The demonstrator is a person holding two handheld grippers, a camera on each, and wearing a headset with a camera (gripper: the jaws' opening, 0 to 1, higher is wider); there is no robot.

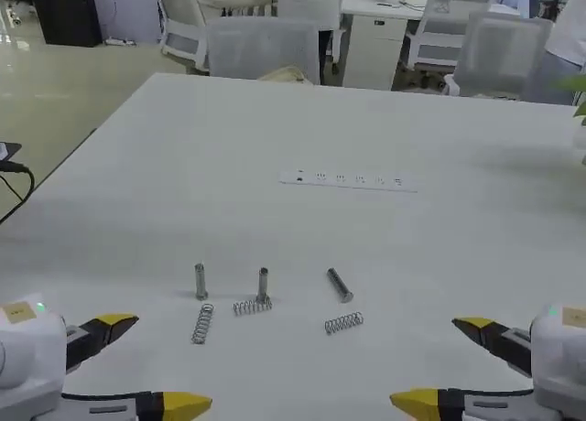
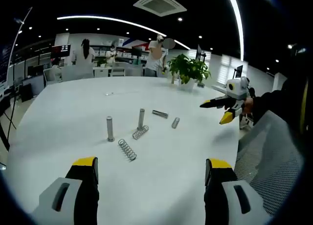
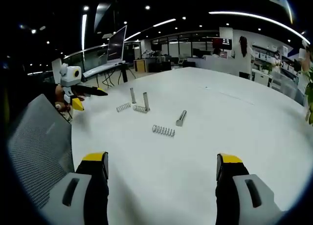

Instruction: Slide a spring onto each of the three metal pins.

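Left gripper (image 1: 163,363), right gripper (image 1: 432,362): released, empty. Bump the upright pin (image 1: 200,281) ahead of your left jaws; it could topple.

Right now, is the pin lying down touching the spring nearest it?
Apart. The right gripper view shows bare table between the lying pin and the spring; the head view shows that gap too.

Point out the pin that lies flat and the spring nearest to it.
lying pin (image 1: 339,285), head view, middle of its shaft.
spring (image 1: 343,323), head view, its middle coils.
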